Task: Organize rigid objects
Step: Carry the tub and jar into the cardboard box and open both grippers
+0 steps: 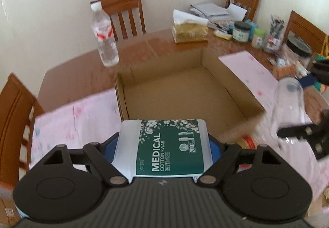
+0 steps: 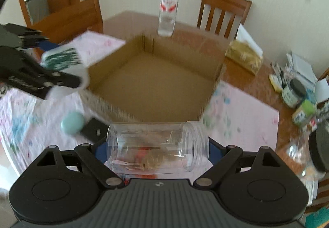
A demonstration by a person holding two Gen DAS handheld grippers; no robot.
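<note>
Green and white fill the front of my left wrist view: the left hand-held gripper (image 1: 164,141) is clamped on a cotton swab box (image 1: 164,141), its blue pads pressed to the box's two sides. The label reads "MEDICAL COTTON SWAB". I hold the box in the air just short of the near wall of an open cardboard box (image 1: 185,92), which sits on a pink cloth (image 1: 72,117) spread over the wooden desk (image 1: 86,71). Nothing lies inside the cardboard box that I can see. Beyond its far left corner a clear water bottle (image 1: 104,34) stands upright on the bare wood. A tissue pack (image 1: 190,29), jars and stacked papers crowd the far right of the desk. At the right edge, blurred, the right hand-held gripper (image 1: 298,123) carries a clear jar (image 1: 290,102).

From my right wrist view, the right hand-held gripper (image 2: 158,149) is closed on that clear jar (image 2: 158,147), which lies sideways between the pads with its threaded open mouth pointing right. It hangs just short of the cardboard box's (image 2: 156,80) near wall. At the left, blurred, the left hand-held gripper (image 2: 51,67) holds the cotton swab box (image 2: 61,59) beside the cardboard box's left wall. Below it, a pale green round object (image 2: 73,124) and a flat black item (image 2: 94,129) rest on the pink cloth (image 2: 242,108). The water bottle (image 2: 168,10) stands behind the cardboard box.
</note>
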